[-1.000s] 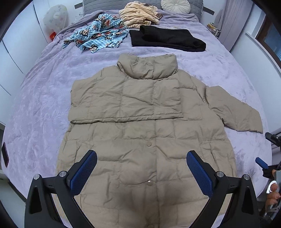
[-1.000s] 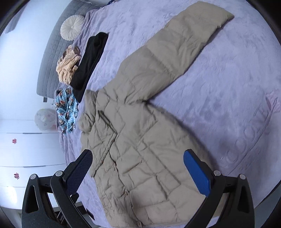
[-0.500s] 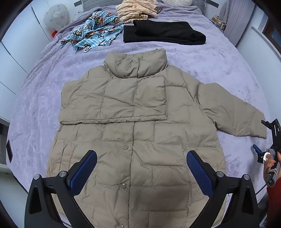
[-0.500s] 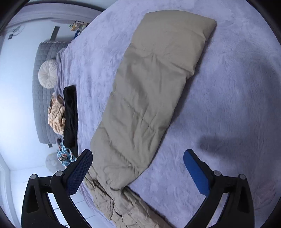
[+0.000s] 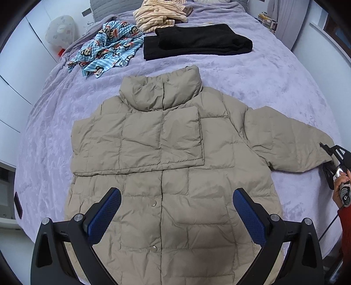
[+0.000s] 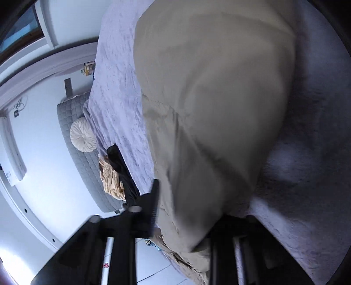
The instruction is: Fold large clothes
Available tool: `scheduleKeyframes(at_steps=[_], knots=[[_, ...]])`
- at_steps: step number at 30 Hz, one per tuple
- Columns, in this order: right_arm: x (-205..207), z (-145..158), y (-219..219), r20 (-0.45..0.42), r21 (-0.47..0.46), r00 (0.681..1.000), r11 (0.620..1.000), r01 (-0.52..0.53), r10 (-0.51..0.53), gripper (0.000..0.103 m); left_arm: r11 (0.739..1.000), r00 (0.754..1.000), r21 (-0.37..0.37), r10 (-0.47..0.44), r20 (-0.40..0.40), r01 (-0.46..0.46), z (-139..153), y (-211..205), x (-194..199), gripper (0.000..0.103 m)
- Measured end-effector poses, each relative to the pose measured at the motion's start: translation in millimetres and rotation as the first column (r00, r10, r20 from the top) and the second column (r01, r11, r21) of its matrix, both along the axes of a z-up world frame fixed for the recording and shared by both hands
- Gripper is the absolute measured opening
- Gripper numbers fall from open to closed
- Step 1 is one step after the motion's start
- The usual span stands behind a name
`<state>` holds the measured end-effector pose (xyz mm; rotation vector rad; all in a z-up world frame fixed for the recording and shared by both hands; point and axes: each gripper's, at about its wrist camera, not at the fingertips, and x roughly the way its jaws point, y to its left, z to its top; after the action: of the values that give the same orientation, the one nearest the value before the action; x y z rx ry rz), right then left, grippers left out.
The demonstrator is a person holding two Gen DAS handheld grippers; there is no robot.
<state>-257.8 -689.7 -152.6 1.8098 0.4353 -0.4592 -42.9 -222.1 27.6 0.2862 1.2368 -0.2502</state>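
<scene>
A beige puffer jacket (image 5: 171, 175) lies flat, front up, on the purple bed (image 5: 263, 79). Its left sleeve is folded across the chest. Its right sleeve (image 5: 285, 142) stretches out to the right. My left gripper (image 5: 175, 217) is open and empty, hovering above the jacket's lower front. My right gripper (image 5: 329, 157) is at the cuff of the right sleeve. In the right wrist view the sleeve (image 6: 208, 120) fills the frame and runs between the fingers of the right gripper (image 6: 186, 219), which look closed on it.
A black folded garment (image 5: 197, 41), a blue monkey-print garment (image 5: 107, 50) and a striped cream garment (image 5: 160, 13) lie at the far end of the bed. A round cushion (image 6: 83, 137) rests at the headboard. White cabinets stand left.
My right gripper moved in along the right sleeve to its cuff and closed around it. My left gripper drifted forward over the jacket and stayed open.
</scene>
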Motion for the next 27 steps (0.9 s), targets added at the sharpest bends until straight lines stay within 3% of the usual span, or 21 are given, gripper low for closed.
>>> scheduleKeyframes(at_steps=[7,10,13,15,17,21,23,24,27], knots=[[44.5,66.8,19.0,0.061,-0.197,0.985,0.969,-0.148,0.163,0.008,0.999,0.998,-0.005,0.039,0.055,-0.039,6.3,35.1,22.3,0.102],[72.0,103.4,37.0,0.068,-0.292,0.966,0.931,-0.220,0.249,0.009,0.996,0.994,-0.027,0.090,0.065,-0.088,7.8,67.0,35.3,0.102],[108.1,143.3,70.5,0.070,-0.399,0.932,0.866,-0.301,0.355,0.009,0.990,0.988,-0.066,0.132,0.077,-0.127,11.2,102.5,50.9,0.102],[133.6,169.3,102.7,0.043,-0.476,0.901,0.802,-0.361,0.432,0.009,0.988,0.985,-0.077,0.142,0.095,-0.135,10.7,122.6,59.6,0.102],[160.9,193.0,146.1,-0.020,-0.556,0.864,0.712,-0.428,0.504,0.009,0.988,0.985,-0.087,0.139,0.102,-0.131,7.2,143.0,71.9,0.102],[212.6,216.2,251.5,-0.209,-0.674,0.770,0.481,-0.560,0.603,0.009,0.989,0.987,-0.087,0.127,0.096,-0.119,-13.4,175.9,95.1,0.102],[242.0,209.8,304.0,-0.303,-0.685,0.706,0.369,-0.628,0.640,0.009,0.988,0.988,-0.098,0.129,0.085,-0.121,-26.1,191.1,104.5,0.102],[258.3,199.5,334.2,-0.357,-0.678,0.660,0.303,-0.670,0.661,0.009,0.987,0.987,-0.099,0.134,0.084,-0.126,-32.4,198.8,108.4,0.102],[284.4,151.0,400.7,-0.457,-0.618,0.543,0.187,-0.764,0.705,0.009,0.982,0.985,-0.108,0.161,0.068,-0.153,-52.0,218.7,116.7,0.102]])
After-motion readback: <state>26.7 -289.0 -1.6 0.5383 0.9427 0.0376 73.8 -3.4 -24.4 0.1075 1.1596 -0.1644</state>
